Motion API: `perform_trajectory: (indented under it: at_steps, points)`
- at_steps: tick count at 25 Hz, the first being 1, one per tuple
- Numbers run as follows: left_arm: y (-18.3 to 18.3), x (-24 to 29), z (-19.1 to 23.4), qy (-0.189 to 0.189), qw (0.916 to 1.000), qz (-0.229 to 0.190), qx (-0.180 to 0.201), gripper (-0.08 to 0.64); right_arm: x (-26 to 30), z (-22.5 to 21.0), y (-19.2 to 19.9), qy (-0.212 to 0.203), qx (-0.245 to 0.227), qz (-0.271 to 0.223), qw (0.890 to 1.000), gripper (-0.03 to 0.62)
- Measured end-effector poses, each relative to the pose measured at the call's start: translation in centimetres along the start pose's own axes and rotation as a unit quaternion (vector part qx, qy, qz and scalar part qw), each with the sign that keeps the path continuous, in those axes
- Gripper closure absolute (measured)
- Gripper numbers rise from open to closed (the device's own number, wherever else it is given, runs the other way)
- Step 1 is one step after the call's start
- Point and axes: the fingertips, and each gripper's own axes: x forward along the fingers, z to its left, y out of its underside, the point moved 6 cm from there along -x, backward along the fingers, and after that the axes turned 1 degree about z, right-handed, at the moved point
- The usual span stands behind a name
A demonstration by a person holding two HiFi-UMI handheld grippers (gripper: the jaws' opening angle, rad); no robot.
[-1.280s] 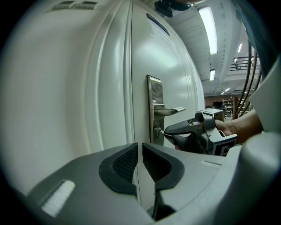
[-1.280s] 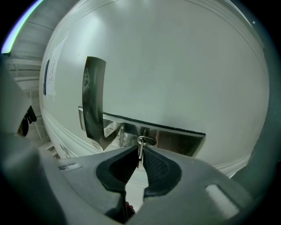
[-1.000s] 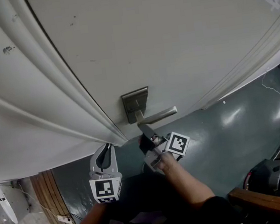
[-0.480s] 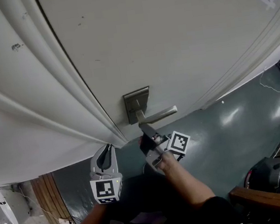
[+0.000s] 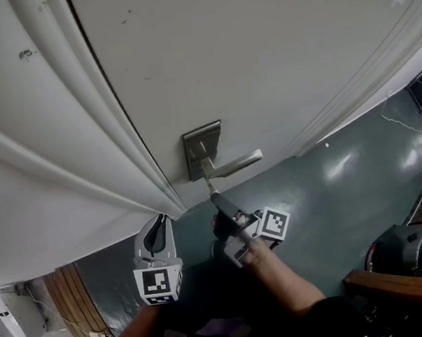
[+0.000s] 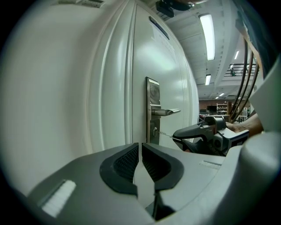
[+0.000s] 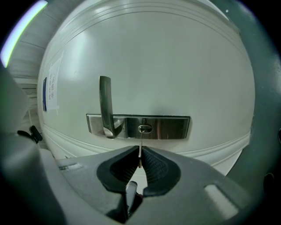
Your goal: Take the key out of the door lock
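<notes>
Right claw (image 7: 140,152) drawn back from lock (image 7: 145,128) | clenched on key (image 7: 140,141) | left claw (image 6: 140,148) clenched, empty | notice (image 7: 51,88) unreadable

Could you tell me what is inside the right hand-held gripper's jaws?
A thin key, pinched by the right hand-held gripper, its blade reaching the keyhole. The pads cover its head.
</notes>
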Motion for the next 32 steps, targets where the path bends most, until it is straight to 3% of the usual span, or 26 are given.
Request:
perform_trajectory:
  at_steps: [3, 6, 10, 15, 20, 32]
  points:
    - [0.4, -0.1, 0.0, 0.005, 0.9999, -0.009, -0.013, 0.526, -0.9, 0.7, 1.1, 0.010, -0.042, 0.000, 0.999, 0.578]
    - [0.7, -0.5, 0.2, 0.014, 0.9997, -0.008, -0.016, 0.543, -1.6, 2.0, 2.0, 0.047, -0.138, 0.001, 0.989, 0.578]
    - [0.5, -1.3, 0.7, 0.029, 0.9995, -0.010, -0.013, 0.543, -2.6, 3.5, 2.8, 0.118, -0.308, -0.003, 0.944, 0.577]
    - [0.9, -2.8, 1.4, 0.053, 0.9985, -0.014, -0.007, 0.543, -2.9, 5.4, 5.7, 0.158, -0.422, -0.016, 0.892, 0.577]
    - [1.4, -4.9, 2.0, 0.079, 0.9966, -0.022, 0.000, 0.543, -3.9, 6.8, 9.4, 0.195, -0.489, -0.039, 0.849, 0.577]
    - [4.4, -11.1, 3.4, 0.137, 0.9902, -0.027, -0.013, 0.543, -6.6, 8.0, 18.7, 0.266, -0.553, -0.064, 0.787, 0.577]
